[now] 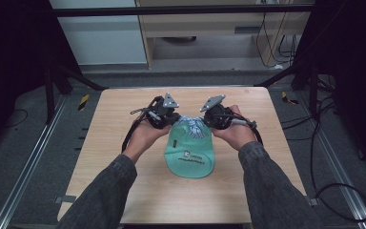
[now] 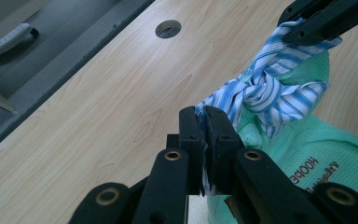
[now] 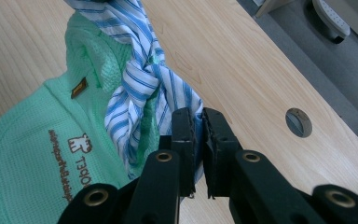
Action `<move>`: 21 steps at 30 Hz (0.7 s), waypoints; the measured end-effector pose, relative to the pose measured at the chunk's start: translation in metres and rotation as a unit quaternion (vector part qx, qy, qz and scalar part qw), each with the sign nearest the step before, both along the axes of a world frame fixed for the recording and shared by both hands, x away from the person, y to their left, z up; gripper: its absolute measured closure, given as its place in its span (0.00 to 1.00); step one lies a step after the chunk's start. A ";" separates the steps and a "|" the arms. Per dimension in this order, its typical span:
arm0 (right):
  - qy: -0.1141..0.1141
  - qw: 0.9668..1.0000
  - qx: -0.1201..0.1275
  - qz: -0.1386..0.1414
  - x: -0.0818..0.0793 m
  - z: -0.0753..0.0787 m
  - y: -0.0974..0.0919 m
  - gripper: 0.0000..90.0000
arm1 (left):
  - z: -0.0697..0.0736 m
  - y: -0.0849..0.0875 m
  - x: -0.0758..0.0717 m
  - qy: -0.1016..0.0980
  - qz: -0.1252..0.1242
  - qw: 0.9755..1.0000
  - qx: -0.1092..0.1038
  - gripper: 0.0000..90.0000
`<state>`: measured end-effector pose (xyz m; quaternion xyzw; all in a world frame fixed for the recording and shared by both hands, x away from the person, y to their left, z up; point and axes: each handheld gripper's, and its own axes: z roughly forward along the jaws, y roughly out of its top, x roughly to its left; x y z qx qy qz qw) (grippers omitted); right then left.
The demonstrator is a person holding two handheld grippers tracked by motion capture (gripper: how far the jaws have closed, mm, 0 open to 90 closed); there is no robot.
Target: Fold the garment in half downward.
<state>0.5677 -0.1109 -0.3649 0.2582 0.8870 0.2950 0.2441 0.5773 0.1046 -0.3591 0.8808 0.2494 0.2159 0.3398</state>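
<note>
A mint-green mesh bag (image 1: 190, 157) with brown print lies in the middle of the wooden table (image 1: 114, 143). At its far end, a blue-and-white striped cloth (image 1: 192, 125) is tied in a knot (image 2: 261, 91). My left gripper (image 1: 171, 118) is shut on one end of the striped cloth (image 2: 214, 100), seen up close in the left gripper view (image 2: 205, 119). My right gripper (image 1: 208, 119) is shut on the other end (image 3: 186, 100), pinched between its pads (image 3: 196, 119). The two grippers face each other across the knot. The right gripper (image 2: 326, 18) is also in the left gripper view.
A round cable hole (image 2: 168, 29) sits in the table near its far edge, also in the right gripper view (image 3: 298, 122). Beyond the table are grey floor, black frame legs (image 1: 310, 86) and loose cables (image 1: 343, 191). Bare wood lies to both sides of the bag.
</note>
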 end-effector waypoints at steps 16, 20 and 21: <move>-0.006 1.000 0.007 0.012 -0.019 -0.023 -0.004 0.93 | -0.020 -0.003 -0.025 -0.011 -0.006 1.000 0.009 0.96; -0.006 1.000 0.006 0.014 -0.023 -0.027 -0.005 0.93 | -0.023 -0.002 -0.030 -0.012 -0.009 1.000 0.006 0.96; -0.006 1.000 0.007 0.013 -0.024 -0.028 -0.005 0.93 | -0.024 -0.002 -0.031 -0.012 -0.010 1.000 0.004 0.96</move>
